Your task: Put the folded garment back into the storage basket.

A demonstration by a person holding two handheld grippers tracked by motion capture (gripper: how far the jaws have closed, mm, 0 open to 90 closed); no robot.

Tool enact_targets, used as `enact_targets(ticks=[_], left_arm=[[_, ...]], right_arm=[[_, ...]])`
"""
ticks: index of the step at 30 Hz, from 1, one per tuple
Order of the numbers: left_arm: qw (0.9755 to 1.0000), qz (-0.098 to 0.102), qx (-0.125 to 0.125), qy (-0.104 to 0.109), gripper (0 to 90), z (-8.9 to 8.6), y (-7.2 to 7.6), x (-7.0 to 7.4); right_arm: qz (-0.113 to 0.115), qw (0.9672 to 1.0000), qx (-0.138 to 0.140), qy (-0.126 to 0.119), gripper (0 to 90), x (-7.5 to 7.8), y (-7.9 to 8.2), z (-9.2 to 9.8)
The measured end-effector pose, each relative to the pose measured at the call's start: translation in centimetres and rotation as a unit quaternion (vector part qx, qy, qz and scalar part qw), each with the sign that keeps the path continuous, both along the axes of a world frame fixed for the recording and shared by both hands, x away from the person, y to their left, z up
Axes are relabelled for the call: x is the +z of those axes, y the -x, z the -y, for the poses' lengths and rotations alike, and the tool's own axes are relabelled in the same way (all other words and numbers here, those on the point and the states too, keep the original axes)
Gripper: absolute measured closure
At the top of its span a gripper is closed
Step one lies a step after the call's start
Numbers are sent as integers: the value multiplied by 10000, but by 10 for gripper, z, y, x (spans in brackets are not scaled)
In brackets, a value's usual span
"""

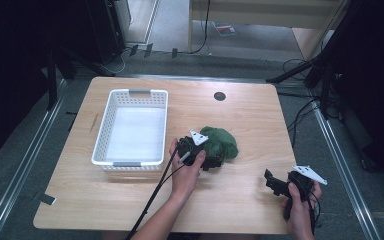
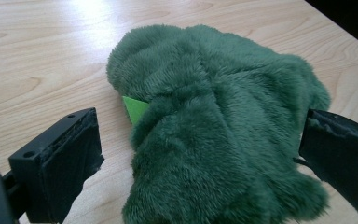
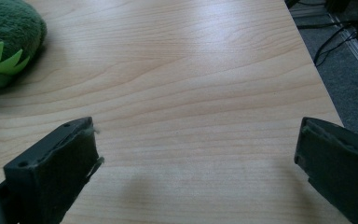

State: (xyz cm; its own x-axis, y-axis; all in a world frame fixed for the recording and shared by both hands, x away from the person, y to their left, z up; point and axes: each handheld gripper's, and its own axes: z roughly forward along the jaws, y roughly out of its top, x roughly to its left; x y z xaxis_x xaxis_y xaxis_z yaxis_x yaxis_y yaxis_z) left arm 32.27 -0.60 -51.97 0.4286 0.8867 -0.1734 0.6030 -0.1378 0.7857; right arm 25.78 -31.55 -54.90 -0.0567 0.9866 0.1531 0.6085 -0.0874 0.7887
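Left gripper (image 2: pixel 200 154), jaws spread astride the plush (image 2: pixel 214 140), risks pinching only loose fur, dropping it before the basket (image 1: pixel 130 95) at ten o'clock.

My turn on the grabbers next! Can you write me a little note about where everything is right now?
Left gripper: open, its jaws on either side of the green plush toy, not yet closed on it.
Right gripper: open, holding nothing, over bare table near the front right.
The plush toy lies on the table, just right of the white basket, outside it. The basket has nothing in it.
Done: the left gripper is lined up on the toy.
Left: close on the toy and lift it; the basket beside it looks like the likely place to put it, though that is a guess.
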Motion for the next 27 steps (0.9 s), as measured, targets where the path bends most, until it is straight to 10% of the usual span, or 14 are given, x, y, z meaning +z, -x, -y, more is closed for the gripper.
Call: enact_targets(ticks=[27], left_arm=[[9982,-523,-75,-292,0,25,-13,-27]], right_arm=[[-8,10000,7,16,0,0,0,0]])
